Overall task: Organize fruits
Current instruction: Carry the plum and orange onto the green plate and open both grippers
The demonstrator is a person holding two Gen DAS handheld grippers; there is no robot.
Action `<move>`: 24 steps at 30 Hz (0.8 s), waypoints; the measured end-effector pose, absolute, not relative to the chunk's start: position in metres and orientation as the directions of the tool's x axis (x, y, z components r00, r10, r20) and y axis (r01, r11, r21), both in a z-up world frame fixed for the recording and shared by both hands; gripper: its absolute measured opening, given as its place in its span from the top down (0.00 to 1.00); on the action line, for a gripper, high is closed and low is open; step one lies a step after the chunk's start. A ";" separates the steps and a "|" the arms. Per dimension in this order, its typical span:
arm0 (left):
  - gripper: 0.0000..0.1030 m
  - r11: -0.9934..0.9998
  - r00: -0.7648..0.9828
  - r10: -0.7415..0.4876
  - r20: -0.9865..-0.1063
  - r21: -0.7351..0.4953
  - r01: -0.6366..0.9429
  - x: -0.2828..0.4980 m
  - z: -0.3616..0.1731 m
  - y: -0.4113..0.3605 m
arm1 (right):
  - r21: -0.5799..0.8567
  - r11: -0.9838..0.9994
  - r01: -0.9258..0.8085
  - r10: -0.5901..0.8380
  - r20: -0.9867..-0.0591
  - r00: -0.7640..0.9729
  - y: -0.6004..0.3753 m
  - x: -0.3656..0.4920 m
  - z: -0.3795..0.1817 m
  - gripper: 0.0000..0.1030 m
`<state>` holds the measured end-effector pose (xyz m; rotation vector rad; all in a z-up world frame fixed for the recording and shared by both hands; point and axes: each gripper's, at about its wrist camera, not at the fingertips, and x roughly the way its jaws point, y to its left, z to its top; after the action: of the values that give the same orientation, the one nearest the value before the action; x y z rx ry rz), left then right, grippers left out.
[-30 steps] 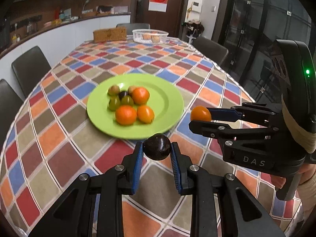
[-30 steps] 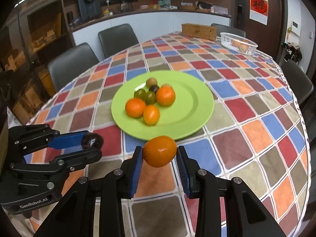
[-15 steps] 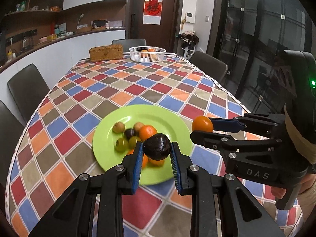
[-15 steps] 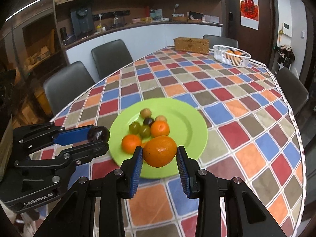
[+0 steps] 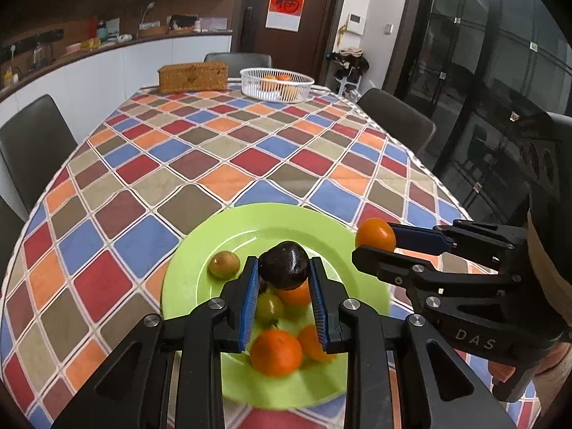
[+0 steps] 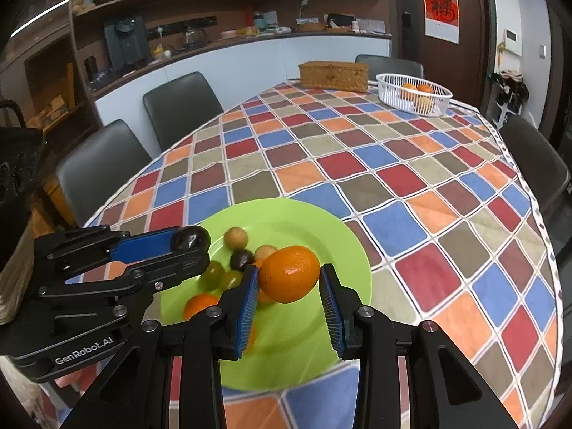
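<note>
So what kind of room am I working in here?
Most likely a home dining room joined to a kitchen: a long table under a checked cloth, ringed by dark chairs, with a counter and shelves of small appliances along the wall.

A checkered tablecloth in red, blue, orange and tan covers the table. At its far end lies a woven wicker box. Dark chairs stand along the sides. A red-and-white poster hangs on the far door, and a cluttered counter lines the left wall.
</note>
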<state>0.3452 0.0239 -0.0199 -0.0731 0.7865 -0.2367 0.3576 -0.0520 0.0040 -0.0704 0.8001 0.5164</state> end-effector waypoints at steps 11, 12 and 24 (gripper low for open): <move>0.73 0.979 0.605 -0.197 -0.772 -0.121 0.164 0.401 -0.054 0.030 | 0.151 0.890 -0.429 0.379 -0.768 0.516 -0.042 0.403 -0.026 0.65; 0.73 0.979 0.598 -0.198 -0.777 -0.124 0.163 0.405 -0.056 0.030 | 0.153 0.892 -0.426 0.377 -0.771 0.512 -0.042 0.405 -0.028 0.65; 0.70 0.981 0.601 -0.186 -0.777 -0.110 0.161 0.404 -0.051 0.029 | 0.164 0.901 -0.401 0.367 -0.781 0.505 -0.046 0.409 -0.037 0.62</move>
<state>0.4044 0.0294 -0.0513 -0.0298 0.9040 -0.2014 0.4090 -0.0456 -0.0372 -0.0401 0.9321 0.4634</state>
